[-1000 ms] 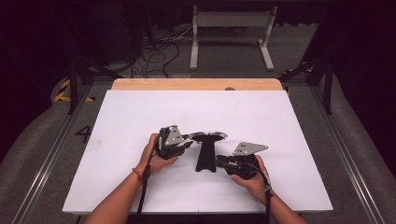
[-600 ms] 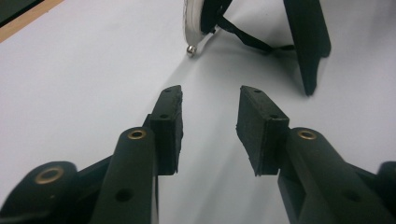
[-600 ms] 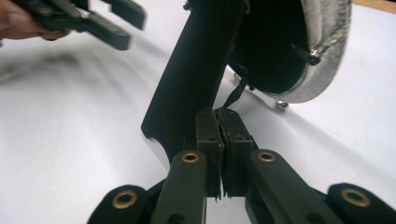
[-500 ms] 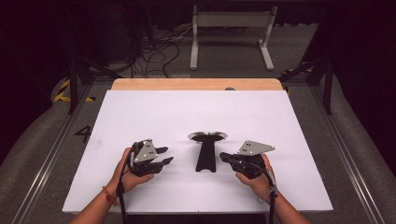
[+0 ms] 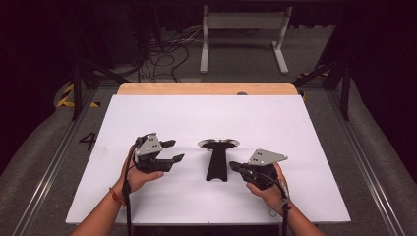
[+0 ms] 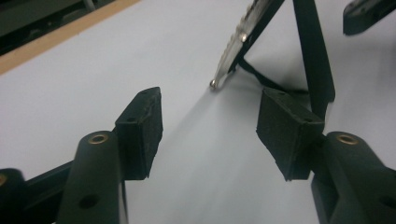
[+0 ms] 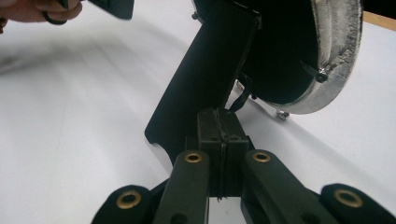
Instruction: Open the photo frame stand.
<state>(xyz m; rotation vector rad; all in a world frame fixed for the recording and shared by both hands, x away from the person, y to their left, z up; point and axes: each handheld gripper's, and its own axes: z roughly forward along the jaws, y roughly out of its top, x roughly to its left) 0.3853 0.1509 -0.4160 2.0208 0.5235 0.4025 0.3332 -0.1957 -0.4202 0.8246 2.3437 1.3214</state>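
Observation:
A black stand [image 5: 217,166] with a round silver-rimmed disc [image 5: 219,143] on top sits mid-table. My left gripper [image 5: 174,150] hovers to its left, open; its jaws have just been opening, with nothing between the pads [image 6: 140,126]. In the left gripper view the disc's rim [image 6: 243,32] and the stand's post [image 6: 313,51] lie ahead. My right gripper [image 5: 232,166] is at the stand's right side near its base, shut. In the right gripper view its pads [image 7: 219,126] meet right in front of the post [image 7: 205,70], below the disc [image 7: 336,56]; whether they pinch anything is unclear.
The white tabletop [image 5: 295,128] has a wooden strip [image 5: 206,88] along its far edge. Beyond it are floor cables [image 5: 162,49] and a metal frame [image 5: 243,19]. Metal rails run along both sides of the table.
My left gripper drew back from the disc to the left and toward the person, then edged forward again, its jaws spreading. The right gripper stayed by the stand's base.

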